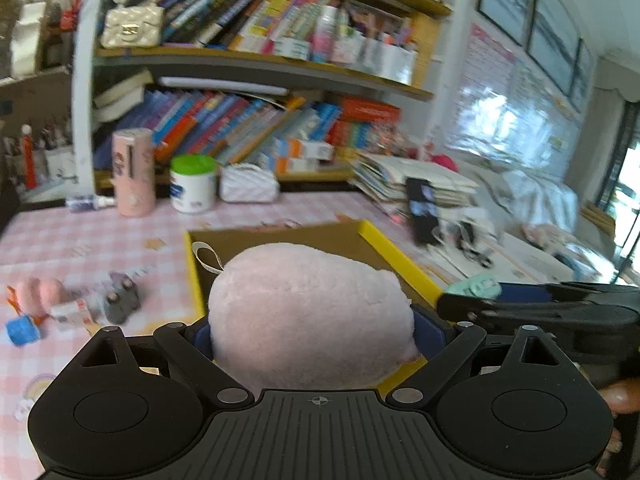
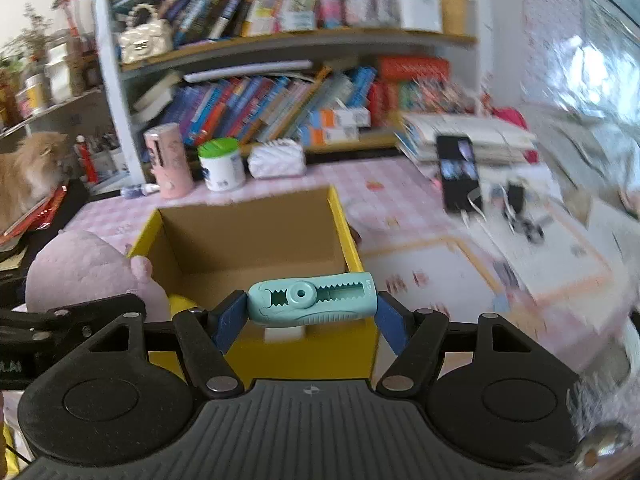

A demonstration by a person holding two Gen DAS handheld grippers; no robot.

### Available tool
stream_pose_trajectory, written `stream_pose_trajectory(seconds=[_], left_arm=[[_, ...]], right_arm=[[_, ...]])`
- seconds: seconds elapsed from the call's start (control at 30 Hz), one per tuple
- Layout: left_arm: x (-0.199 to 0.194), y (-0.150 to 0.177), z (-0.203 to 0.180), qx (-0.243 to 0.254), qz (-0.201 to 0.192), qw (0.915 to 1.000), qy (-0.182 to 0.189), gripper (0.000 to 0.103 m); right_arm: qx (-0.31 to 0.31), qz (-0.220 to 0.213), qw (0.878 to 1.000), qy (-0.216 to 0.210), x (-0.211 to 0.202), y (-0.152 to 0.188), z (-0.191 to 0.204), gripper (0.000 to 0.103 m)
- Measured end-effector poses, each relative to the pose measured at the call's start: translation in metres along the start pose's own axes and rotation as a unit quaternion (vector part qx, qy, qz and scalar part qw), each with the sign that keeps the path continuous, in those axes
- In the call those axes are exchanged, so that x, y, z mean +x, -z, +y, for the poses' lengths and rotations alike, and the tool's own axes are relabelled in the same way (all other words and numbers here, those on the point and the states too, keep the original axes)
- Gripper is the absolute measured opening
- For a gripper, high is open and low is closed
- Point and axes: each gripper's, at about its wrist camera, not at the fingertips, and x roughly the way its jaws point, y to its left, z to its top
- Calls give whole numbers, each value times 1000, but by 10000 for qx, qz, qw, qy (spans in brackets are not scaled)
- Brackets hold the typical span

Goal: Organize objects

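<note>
My left gripper (image 1: 312, 336) is shut on a pink plush toy (image 1: 308, 312), whose bulk hides the blue pads and most of the yellow cardboard box (image 1: 394, 256) behind it. My right gripper (image 2: 310, 312) is shut on a mint-green correction tape dispenser (image 2: 312, 303), held lengthwise between the blue pads (image 2: 230, 320) just above the near wall of the open yellow box (image 2: 344, 216). The box's brown inside shows nothing in it. In the right wrist view the plush toy (image 2: 88, 268) hangs at the box's left side. The dispenser (image 1: 474, 286) also peeks out at the right of the left wrist view.
Small toys (image 1: 72, 308) lie on the pink checked tablecloth (image 1: 80, 240) left of the box. A pink cylinder (image 1: 134, 172), a green-lidded jar (image 1: 193, 184) and a white pouch (image 1: 248, 184) stand before the bookshelf (image 1: 260, 60). A black phone (image 2: 458, 172), papers and cables lie to the right. A cat (image 2: 28, 172) sits far left.
</note>
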Motion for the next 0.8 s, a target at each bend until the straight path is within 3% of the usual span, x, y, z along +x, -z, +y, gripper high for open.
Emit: stream_pose_trajectory(seconds=[0.17,0.3,0.43,0.6,0.8], left_arm=[[35,-19,14,-203,225,9985,-455,94],[61,-31,13,73,351,9979,-533,94],[88,-31,16,-9,700,9961,-531,94],[114,-30,14,162,995,9929,-636,94],[139,-29,18,110,1394,9875,-726,94]], right_arm=[[-439,43,9986,-274,35,-18,2,67],[-1002,298,9933,-484,72,-29,8,67],[-1583,576,9840,-576,106,-33,15,67],[-2244,906,9678,-694,138,-33,26,67],[-3243,1180,9353,-781,165,-33,46,67]])
